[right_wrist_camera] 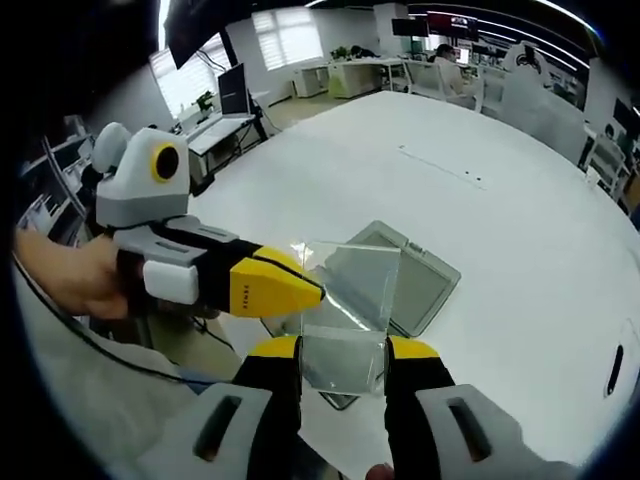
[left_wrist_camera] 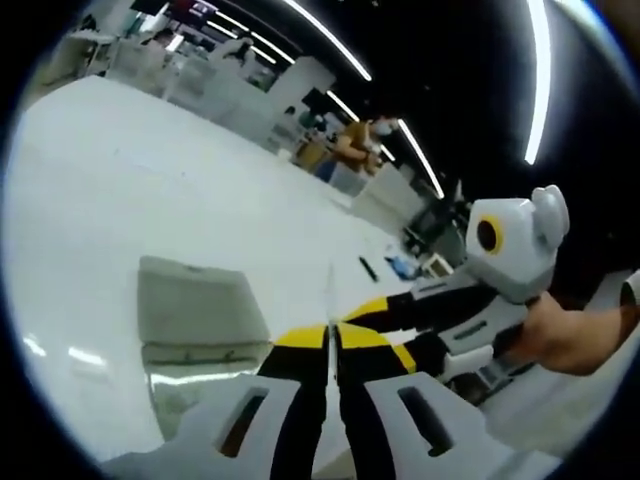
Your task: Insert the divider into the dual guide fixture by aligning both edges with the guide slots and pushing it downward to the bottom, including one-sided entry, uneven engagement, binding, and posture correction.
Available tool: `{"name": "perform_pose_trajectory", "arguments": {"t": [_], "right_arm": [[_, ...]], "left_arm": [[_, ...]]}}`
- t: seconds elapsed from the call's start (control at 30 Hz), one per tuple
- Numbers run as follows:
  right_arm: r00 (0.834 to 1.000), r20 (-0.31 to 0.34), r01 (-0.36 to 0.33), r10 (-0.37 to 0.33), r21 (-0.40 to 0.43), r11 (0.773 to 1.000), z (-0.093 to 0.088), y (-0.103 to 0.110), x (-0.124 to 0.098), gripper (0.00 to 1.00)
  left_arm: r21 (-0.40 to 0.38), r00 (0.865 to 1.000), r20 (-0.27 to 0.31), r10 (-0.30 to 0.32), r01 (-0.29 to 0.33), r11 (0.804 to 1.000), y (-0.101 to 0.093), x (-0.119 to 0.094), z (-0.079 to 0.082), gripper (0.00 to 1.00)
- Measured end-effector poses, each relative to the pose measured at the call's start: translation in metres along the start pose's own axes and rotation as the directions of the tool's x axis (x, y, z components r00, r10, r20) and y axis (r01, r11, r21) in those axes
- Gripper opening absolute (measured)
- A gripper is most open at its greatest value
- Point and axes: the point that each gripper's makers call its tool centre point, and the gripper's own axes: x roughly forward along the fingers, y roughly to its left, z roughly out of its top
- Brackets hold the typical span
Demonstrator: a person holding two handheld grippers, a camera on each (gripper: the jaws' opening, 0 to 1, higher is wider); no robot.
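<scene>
While both cameras faced the same white table, each caught a different side of the work.

Divider: the clear, square plastic divider sheet [right_wrist_camera: 350, 310] was face-on in the right gripper view; in the left gripper view it appeared edge-on, a thin pale line [left_wrist_camera: 331, 300].
Right gripper [right_wrist_camera: 343, 350]: yellow-tipped black jaws flanked the sheet's lower side edges, clamped on it.
Left gripper [left_wrist_camera: 331, 335]: jaws pressed together on the sheet's edge; in the right gripper view it entered from the left [right_wrist_camera: 300, 285], a hand [right_wrist_camera: 70, 275] behind it.
Fixture: the grey, flat, rectangular guide fixture [right_wrist_camera: 415, 280] lay on the glossy white table [right_wrist_camera: 480, 130], behind the sheet; whether the sheet touched it I could not tell.
Left gripper view extras: a person's hand [left_wrist_camera: 570, 335] on the right gripper's body.
</scene>
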Motion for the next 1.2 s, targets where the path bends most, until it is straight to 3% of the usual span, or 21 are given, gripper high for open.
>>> {"name": "perform_pose_trajectory", "arguments": {"t": [0.8,1.07,1.2], "right_arm": [[1.0,0.003,0.008,-0.009,0.064,0.998,-0.0013,0.0051,0.0025,0.28],[1.0,0.023,-0.005,0.004,0.042,0.999,0.0015,0.0052,0.0007,0.29],[1.0,0.018,-0.009,0.009,-0.003,1.0,0.0012,0.0057,0.001,0.3]], "left_arm": [[-0.11,1.0,0.014,0.008,-0.006,0.994,0.0046,-0.0002,-0.0018,0.0],[-0.098,1.0,0.006,-0.012,0.013,0.995,0.0029,-0.0011,0.0009,0.0],[-0.055,1.0,-0.011,-0.021,0.02,0.998,0.0009,-0.0011,0.0002,0.0]]}}
